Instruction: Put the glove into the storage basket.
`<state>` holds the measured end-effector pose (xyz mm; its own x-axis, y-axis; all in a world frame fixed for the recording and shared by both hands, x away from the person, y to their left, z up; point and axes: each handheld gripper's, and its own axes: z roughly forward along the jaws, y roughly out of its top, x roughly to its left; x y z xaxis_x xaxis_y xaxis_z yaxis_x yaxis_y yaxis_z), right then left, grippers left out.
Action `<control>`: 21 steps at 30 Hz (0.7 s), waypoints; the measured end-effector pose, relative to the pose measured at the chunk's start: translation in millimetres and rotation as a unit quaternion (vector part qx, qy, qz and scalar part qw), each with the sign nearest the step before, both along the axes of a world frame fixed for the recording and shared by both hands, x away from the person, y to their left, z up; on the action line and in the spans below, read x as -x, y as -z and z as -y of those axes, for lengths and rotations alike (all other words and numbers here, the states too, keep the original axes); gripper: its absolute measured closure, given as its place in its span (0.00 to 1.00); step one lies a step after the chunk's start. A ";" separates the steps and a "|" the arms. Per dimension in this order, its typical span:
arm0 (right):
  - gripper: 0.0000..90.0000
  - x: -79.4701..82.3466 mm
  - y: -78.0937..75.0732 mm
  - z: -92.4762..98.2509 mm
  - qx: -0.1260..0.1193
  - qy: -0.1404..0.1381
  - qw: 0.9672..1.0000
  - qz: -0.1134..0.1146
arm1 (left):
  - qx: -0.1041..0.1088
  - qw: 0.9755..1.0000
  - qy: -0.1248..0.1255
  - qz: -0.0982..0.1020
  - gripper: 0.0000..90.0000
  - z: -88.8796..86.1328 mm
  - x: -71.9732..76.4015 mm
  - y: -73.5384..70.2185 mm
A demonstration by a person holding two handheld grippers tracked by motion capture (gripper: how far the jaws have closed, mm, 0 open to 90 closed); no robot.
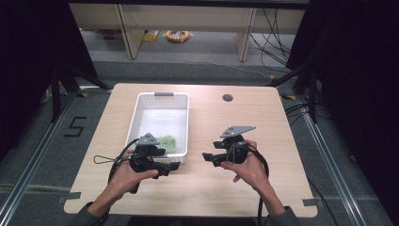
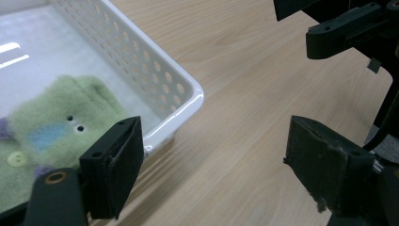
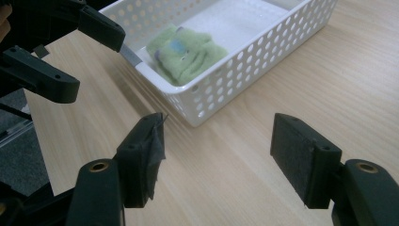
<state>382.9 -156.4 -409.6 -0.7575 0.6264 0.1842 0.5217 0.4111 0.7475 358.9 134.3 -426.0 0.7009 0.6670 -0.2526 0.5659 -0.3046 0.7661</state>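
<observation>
both grippers stand wide and empty; the green plush toy (image 1: 168,142) lies in the white basket (image 1: 184,123), centre-left of the high view, touching nothing, nearest the left gripper (image 1: 173,165), right gripper (image 1: 207,157) farther off.

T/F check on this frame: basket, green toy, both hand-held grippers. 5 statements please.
1. The green toy lies inside the white basket. True.
2. The left hand-held gripper is clamped on the toy. False: its jaws stand open over the basket's corner and the table, nothing between them.
3. The right hand-held gripper is open and holds nothing. True.
4. The basket lies tipped on its side. False: it sits upright, open side up.
5. The toy is red. False: it is pale green with a blue patch.
</observation>
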 end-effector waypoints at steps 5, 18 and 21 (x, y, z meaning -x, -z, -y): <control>0.40 4.8 10.7 9.7 0.002 -0.008 1.000 0.000 | -0.001 1.000 0.003 0.001 0.22 2.5 6.0 4.9; 0.37 18.2 31.4 30.4 0.011 0.006 1.000 -0.009 | -0.007 1.000 0.023 0.003 0.22 5.7 27.2 24.2; 0.36 22.4 33.9 35.0 0.010 0.011 1.000 -0.009 | -0.005 1.000 0.020 -0.001 0.22 7.8 31.6 32.2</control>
